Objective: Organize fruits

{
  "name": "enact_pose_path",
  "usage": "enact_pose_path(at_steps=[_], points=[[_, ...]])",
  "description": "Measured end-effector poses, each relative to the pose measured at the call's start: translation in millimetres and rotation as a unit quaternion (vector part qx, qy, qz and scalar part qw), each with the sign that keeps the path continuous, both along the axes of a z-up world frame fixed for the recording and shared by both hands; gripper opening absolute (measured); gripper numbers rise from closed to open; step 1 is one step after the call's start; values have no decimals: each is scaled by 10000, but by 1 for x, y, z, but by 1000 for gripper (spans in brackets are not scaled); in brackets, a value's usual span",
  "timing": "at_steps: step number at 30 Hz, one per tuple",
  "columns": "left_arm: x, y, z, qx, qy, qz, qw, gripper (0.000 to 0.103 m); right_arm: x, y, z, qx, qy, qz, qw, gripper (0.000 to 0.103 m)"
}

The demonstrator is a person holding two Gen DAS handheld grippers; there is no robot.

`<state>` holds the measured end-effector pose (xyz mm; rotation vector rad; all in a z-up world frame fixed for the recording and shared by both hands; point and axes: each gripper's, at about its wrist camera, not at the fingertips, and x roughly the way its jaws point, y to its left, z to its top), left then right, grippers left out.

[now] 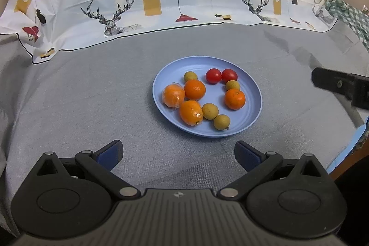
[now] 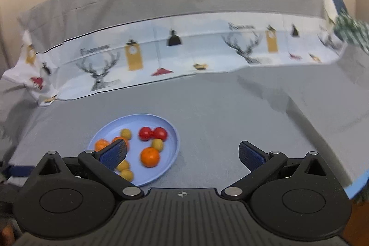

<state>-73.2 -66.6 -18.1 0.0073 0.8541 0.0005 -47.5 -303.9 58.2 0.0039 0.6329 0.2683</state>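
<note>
Grey cloth-covered counter [image 1: 92,96] carries the round blue plastic plate [image 1: 251,112] holding all my oranges, red tomatoes and small yellow-green fruits, while my left gripper [image 1: 178,153] and right gripper [image 2: 183,155] hover spread and empty.

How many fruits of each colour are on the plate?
Orange: 4
Yellow-green: 4
Red: 2
Total: 10, all on the blue plate.
</note>
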Motion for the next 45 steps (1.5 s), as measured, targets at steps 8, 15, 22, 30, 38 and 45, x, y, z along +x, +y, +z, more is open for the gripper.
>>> enact_pose_path(at_steps=[8,15,22,30,38,45], points=[[-2,1,3,79,-107,42,9999,103,6,10,-3,-105,128,80,9998,102],[-2,3,4,79,-114,58,9999,103,6,11,-4,-104,191,125,9997,102],[-1,4,3,98,-98,48,9999,103,9,14,-6,-208,278,155,9993,102],[1,7,1,49,-29,104,9999,103,7,16,-7,-254,258,192,9992,102],[1,6,1,34,-39,71,10000,103,6,22,-8,-379,211,297,9986,102],[3,5,2,11,-95,97,9999,103,5,28,-9,-511,184,406,9977,102]])
